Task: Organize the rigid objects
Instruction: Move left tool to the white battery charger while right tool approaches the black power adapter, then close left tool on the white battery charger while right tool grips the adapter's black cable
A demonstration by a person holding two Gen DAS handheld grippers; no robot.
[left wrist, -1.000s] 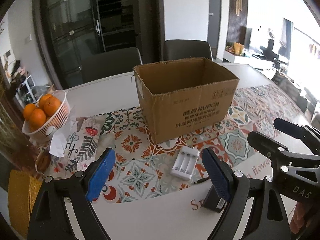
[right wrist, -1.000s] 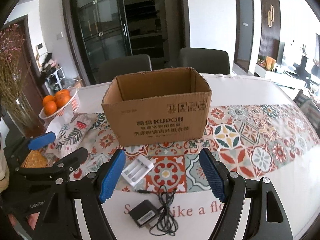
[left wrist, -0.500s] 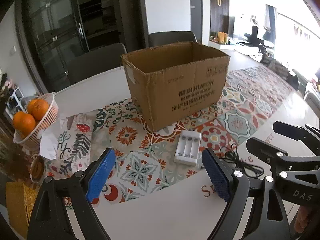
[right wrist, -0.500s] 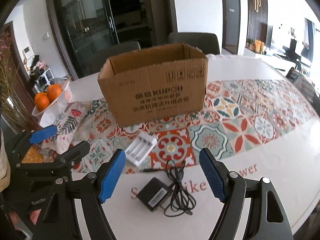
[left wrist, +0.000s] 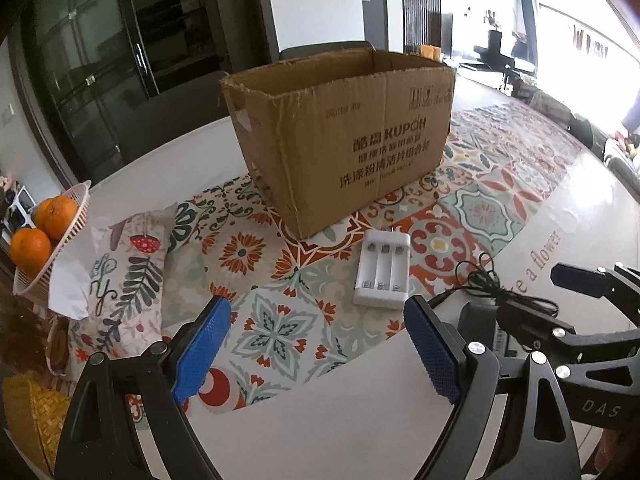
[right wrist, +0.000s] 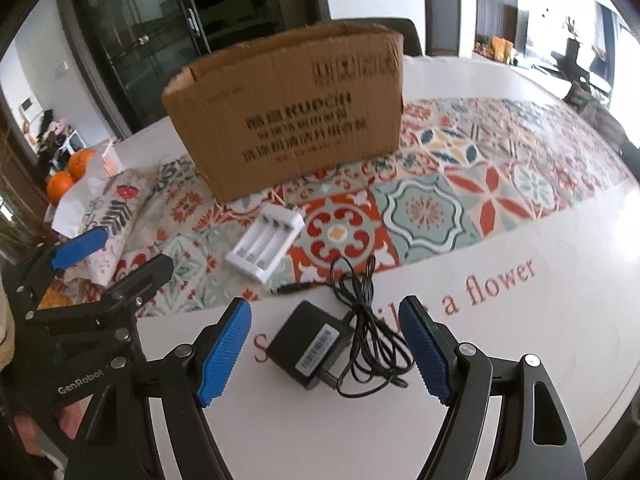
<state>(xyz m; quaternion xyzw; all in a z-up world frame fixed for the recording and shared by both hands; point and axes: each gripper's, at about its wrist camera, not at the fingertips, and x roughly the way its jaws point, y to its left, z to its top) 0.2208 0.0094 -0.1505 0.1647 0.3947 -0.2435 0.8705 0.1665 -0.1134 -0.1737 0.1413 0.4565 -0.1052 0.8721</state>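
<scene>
Cardboard box (left wrist: pixel 340 136) stands open-topped well ahead of both grippers; what it holds cannot be seen from here. Nearer, the white battery charger (left wrist: pixel 383 272) lies just beyond the left gripper (left wrist: pixel 316 344), whose jaws are spread and empty. Smaller still, the black power adapter (right wrist: pixel 306 344) with its tangled cord (right wrist: pixel 368 320) sits right between the fingers of the right gripper (right wrist: pixel 326 350), jaws wide, nothing pinched. Neither item looks picked up yet, so both still wait for boxing.
</scene>
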